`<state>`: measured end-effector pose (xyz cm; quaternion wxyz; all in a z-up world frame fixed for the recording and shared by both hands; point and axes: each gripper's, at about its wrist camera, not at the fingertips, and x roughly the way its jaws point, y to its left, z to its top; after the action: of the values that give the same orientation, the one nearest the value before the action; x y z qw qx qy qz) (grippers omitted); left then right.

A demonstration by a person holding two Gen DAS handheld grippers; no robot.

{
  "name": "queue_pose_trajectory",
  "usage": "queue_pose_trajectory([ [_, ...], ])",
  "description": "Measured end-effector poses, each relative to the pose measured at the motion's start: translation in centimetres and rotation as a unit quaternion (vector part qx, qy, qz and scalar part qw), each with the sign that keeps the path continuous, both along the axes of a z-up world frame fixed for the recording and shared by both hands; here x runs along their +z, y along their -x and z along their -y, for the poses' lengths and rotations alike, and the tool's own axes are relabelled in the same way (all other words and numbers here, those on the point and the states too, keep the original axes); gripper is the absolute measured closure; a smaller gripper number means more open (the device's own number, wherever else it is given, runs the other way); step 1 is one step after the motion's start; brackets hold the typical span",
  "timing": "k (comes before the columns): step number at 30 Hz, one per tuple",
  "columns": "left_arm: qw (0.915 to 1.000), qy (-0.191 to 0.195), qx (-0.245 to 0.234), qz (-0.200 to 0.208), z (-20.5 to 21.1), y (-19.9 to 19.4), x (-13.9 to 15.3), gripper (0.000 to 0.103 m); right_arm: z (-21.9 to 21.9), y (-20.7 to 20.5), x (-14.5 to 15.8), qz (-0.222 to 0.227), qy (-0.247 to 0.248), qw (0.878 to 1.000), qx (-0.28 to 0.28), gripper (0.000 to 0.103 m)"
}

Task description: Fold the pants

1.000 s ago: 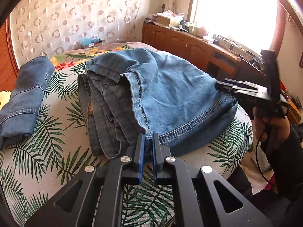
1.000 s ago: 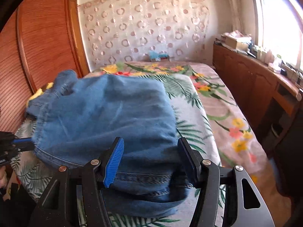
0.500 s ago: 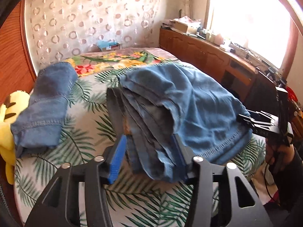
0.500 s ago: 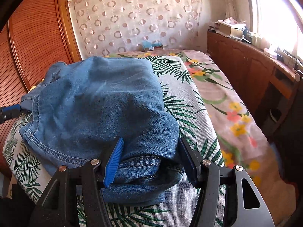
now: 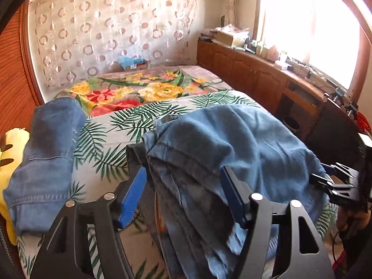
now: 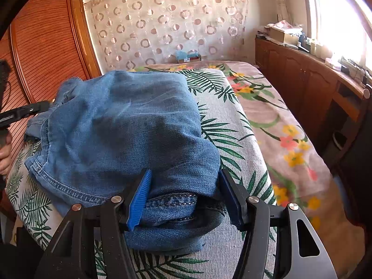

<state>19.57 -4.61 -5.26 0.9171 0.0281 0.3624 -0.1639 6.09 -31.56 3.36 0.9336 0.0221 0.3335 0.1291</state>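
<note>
Folded blue jeans (image 5: 220, 153) lie in a thick stack on the palm-leaf cloth near the bed's front edge; they also show in the right wrist view (image 6: 125, 134). My left gripper (image 5: 183, 193) is open, its jaws either side of the stack's layered left edge. My right gripper (image 6: 186, 193) is open, its jaws either side of the stack's right corner. The right gripper also shows in the left wrist view (image 5: 337, 186), and the left gripper shows at the far left in the right wrist view (image 6: 25, 111).
A second folded pair of jeans (image 5: 48, 160) lies at the bed's left, beside a yellow plush toy (image 5: 9, 148). A floral blanket (image 5: 144, 90) covers the far bed. A wooden cabinet (image 6: 309, 93) runs along the right; a wooden wardrobe (image 6: 44, 44) stands left.
My left gripper opened, letting go of the jeans' edge, and now straddles the stack's left side. My right gripper stayed open and moved in closer around the stack's corner.
</note>
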Motion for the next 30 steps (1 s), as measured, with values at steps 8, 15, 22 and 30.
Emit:
queue_pose_trajectory([
  [8, 0.9980, -0.063, 0.006, -0.010, 1.1, -3.2, -2.0, 0.090, -0.1, -0.3, -0.1, -0.002, -0.002, 1.000, 0.004, 0.042],
  [15, 0.9976, -0.055, 0.037, 0.023, -1.4, -3.1, 0.2, 0.102, -0.2, -0.2, -0.1, -0.002, -0.005, 1.000, 0.005, 0.042],
  [22, 0.9977, -0.052, 0.034, 0.029, -1.9, -2.8, 1.0, 0.102, -0.5, -0.3, -0.1, -0.003, -0.003, 1.000, 0.006, 0.042],
  [30, 0.9989, -0.042, 0.010, 0.018, -0.6, -2.2, 0.8, 0.076, -0.1, -0.7, 0.2, -0.003, -0.019, 1.000, -0.004, 0.042],
])
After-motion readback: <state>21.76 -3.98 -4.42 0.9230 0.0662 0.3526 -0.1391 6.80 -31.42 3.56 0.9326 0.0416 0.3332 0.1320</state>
